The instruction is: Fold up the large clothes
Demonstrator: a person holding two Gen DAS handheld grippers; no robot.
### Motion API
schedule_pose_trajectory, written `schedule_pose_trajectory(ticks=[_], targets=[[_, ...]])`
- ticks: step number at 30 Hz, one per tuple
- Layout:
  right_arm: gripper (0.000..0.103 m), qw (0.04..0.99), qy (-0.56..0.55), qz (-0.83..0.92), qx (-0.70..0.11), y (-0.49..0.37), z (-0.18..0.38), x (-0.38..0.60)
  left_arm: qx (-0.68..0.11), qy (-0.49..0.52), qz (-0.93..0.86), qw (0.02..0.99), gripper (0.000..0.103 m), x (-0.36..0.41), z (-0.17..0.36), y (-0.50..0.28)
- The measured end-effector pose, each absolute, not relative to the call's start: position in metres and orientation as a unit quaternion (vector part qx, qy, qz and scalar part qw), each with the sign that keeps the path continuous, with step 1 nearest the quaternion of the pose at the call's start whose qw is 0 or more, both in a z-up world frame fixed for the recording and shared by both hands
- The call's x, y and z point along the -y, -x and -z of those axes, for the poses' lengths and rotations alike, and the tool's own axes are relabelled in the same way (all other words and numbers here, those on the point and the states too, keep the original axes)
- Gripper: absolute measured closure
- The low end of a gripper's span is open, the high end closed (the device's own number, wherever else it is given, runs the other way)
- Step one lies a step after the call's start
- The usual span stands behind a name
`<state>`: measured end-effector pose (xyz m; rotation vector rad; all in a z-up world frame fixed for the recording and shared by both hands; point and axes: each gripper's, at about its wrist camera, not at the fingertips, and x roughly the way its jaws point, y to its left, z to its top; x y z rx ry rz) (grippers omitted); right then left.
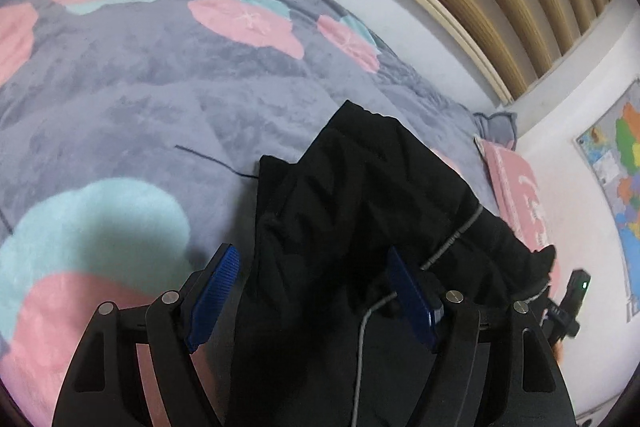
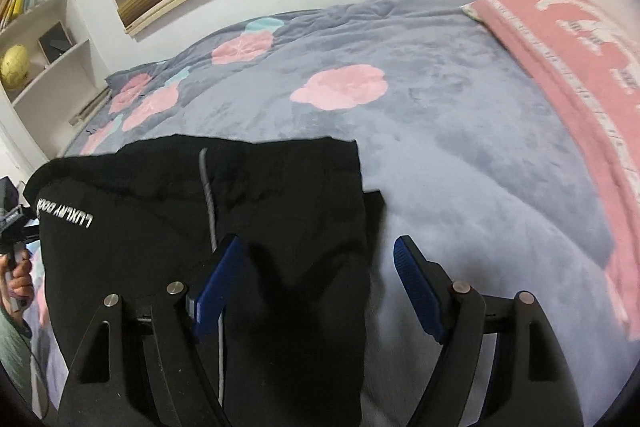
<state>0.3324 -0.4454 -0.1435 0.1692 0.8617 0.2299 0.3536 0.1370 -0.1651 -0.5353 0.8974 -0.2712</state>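
1. The black garment lies folded on the grey flowered blanket, a grey drawstring across it.
2. The left gripper stands spread wide above the cloth, holding nothing.
3. The right gripper is likewise spread, straddling the garment's edge.
4. A pink towel lies well apart.

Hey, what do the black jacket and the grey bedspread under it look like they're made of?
The black jacket looks like quilted synthetic shell fabric, probably nylon or polyester: stitched seams puff it into padded panels, the surface is smooth and matte, and silver lettering is printed on it. The grey bedspread looks like plush fleece or velvety microfibre: soft nap with brushed light and dark patches. Neither fibre is certain.
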Motion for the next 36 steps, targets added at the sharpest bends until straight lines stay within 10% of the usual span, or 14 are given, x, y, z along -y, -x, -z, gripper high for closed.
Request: schedule_pose_trajectory(ticks=[7,8,10,13,23,32,36], targets=[[0.015,0.87,-0.11,-0.166,-0.452,-0.377,0.171,0.435,-0.481,0.304,0.201,0.798,0.028,-0.127,0.195,-0.4],[0.024,0.865,-0.121,-0.175,-0.455,-0.381,0.174,0.434,-0.477,0.307,0.199,0.799,0.036,-0.127,0.197,-0.401],[0.068,0.87,-0.117,-0.178,-0.445,-0.377,0.172,0.428,-0.469,0.296,0.189,0.81,0.093,-0.127,0.195,-0.395],[0.085,0.892,-0.086,-0.143,-0.421,-0.362,0.158,0.425,-0.428,0.301,0.171,0.835,0.095,-0.137,0.176,-0.372],[0.089,0.955,0.003,-0.006,-0.296,-0.344,0.054,0.415,-0.288,0.279,0.118,0.909,0.096,-0.137,0.074,-0.347],[0.089,0.891,0.057,0.038,-0.449,-0.437,0.175,0.397,-0.446,0.261,0.011,0.856,0.093,-0.119,0.202,-0.426],[0.085,0.876,0.067,0.03,-0.477,-0.443,0.217,0.394,-0.463,0.268,0.002,0.845,0.07,-0.122,0.228,-0.429]])
